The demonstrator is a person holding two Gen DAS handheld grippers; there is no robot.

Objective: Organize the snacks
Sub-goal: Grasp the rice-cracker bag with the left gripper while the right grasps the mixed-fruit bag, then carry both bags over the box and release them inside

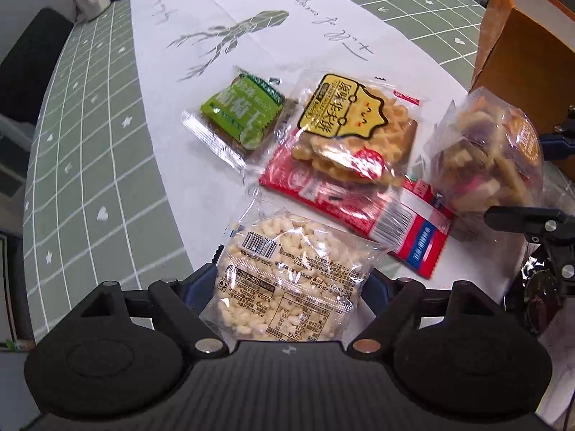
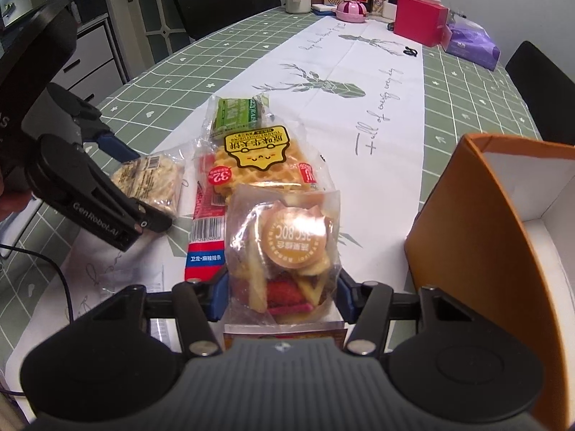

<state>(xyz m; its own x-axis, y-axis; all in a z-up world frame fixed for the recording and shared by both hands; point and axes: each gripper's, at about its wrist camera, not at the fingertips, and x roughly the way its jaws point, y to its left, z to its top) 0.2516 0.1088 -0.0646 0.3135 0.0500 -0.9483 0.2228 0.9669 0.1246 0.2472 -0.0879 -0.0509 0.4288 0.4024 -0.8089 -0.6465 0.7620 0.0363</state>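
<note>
Here, in the left wrist view, the left tool (image 1: 284,283) is clamped on a clear packet of pale puffed-rice cakes (image 1: 284,280), its blue-padded fingers (image 1: 201,283) pressing the packet's two sides just above the counter (image 1: 90,143), which wears a green grid cloth with a white centre panel. Beyond the packet lie three more snacks on the white panel: a clear-wrapped cake with a green label (image 1: 239,116), a clear bag of golden waffles with a yellow label (image 1: 354,133), and under that bag a flat red packet with a barcode (image 1: 377,212). At the right edge, a clear bag of mixed vegetable crisps (image 1: 488,158) is lifted off the cloth, with part of the right tool (image 1: 539,226) at its lower side. An open orange cardboard box (image 1: 528,54) stands behind it.

In the right wrist view, the right tool (image 2: 284,298) is clamped on the mixed crisp bag (image 2: 287,251), which stands upright between the blue fingers (image 2: 219,298), its round gold sticker facing the camera. Behind it sit the red packet (image 2: 205,248), the waffle bag (image 2: 258,168) and the green-labelled cake (image 2: 237,115). To the left, the left tool (image 2: 143,194) grips the rice-cake packet (image 2: 151,183). The orange box (image 2: 478,237), white inside, stands just right of the crisp bag.
</note>
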